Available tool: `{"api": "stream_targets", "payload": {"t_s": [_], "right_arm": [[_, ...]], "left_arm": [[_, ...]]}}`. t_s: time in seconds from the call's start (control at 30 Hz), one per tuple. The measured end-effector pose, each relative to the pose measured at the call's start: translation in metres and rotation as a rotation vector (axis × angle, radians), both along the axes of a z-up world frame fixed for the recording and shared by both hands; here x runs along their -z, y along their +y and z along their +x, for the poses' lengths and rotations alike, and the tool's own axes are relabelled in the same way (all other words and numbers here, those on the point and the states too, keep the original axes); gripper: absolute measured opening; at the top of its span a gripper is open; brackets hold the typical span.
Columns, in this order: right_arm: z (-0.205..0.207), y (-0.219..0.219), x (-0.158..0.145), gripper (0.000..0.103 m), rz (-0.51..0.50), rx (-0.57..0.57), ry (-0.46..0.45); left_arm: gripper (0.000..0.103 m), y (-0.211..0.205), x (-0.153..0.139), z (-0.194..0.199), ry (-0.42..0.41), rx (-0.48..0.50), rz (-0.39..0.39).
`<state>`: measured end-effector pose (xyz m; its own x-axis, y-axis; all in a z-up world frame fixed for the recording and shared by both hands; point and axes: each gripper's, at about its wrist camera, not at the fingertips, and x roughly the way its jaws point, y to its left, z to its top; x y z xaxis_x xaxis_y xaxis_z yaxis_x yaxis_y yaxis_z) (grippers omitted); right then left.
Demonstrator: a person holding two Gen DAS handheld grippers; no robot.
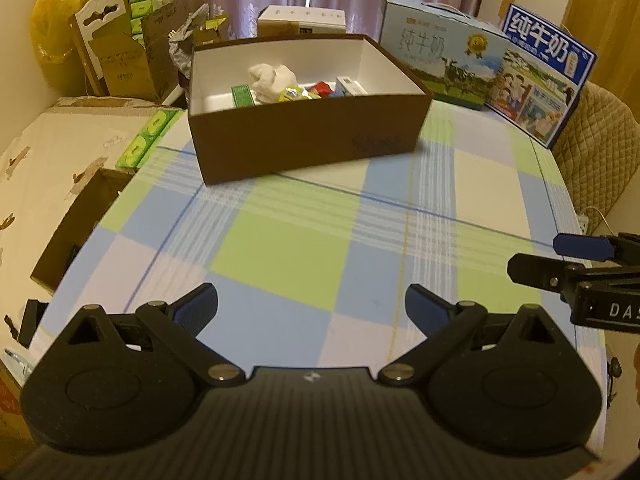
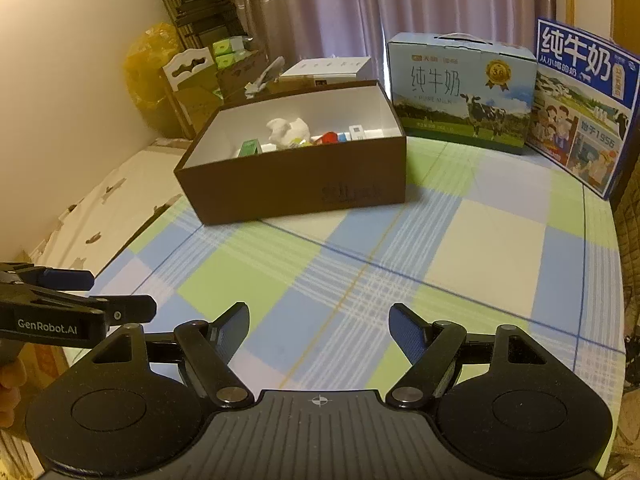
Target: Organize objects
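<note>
A brown open box (image 1: 304, 136) with a white inside stands at the far side of the checked tablecloth (image 1: 280, 256). It shows in the right wrist view too (image 2: 288, 184). Inside lie a white crumpled cloth (image 1: 272, 78), a green packet (image 1: 242, 96), a red item (image 1: 322, 89) and other small packs. My left gripper (image 1: 311, 306) is open and empty, low over the near part of the cloth. My right gripper (image 2: 319, 326) is open and empty beside it, and its fingers (image 1: 532, 268) show at the right edge of the left wrist view.
Two blue milk cartons (image 2: 460, 92) (image 2: 580, 112) stand at the back right of the table. A white box (image 1: 302, 20) sits behind the brown box. Cardboard, green tissue packs (image 1: 148, 136) and a yellow bag (image 1: 56, 28) crowd the left side beyond the table edge.
</note>
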<state>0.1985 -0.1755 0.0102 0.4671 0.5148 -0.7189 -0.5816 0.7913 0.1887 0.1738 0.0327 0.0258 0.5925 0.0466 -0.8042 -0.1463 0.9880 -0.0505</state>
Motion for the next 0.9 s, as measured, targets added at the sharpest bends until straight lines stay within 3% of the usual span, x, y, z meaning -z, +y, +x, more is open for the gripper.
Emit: {"api": "stream_targets", "payload": {"t_s": [0.47,0.9], "right_arm": [[-0.033,-0.028,0.003,0.074,0.012,-0.011,0.009],[-0.040,-0.025,0.005,0.074,0.012,-0.026,0.010]], "left_arm": [[0.099,-0.026,-0.002,-0.033,-0.002,-0.016,0.015],[0.099,-0.026,-0.003,-0.044,-0.008,-0.025,0.015]]}}
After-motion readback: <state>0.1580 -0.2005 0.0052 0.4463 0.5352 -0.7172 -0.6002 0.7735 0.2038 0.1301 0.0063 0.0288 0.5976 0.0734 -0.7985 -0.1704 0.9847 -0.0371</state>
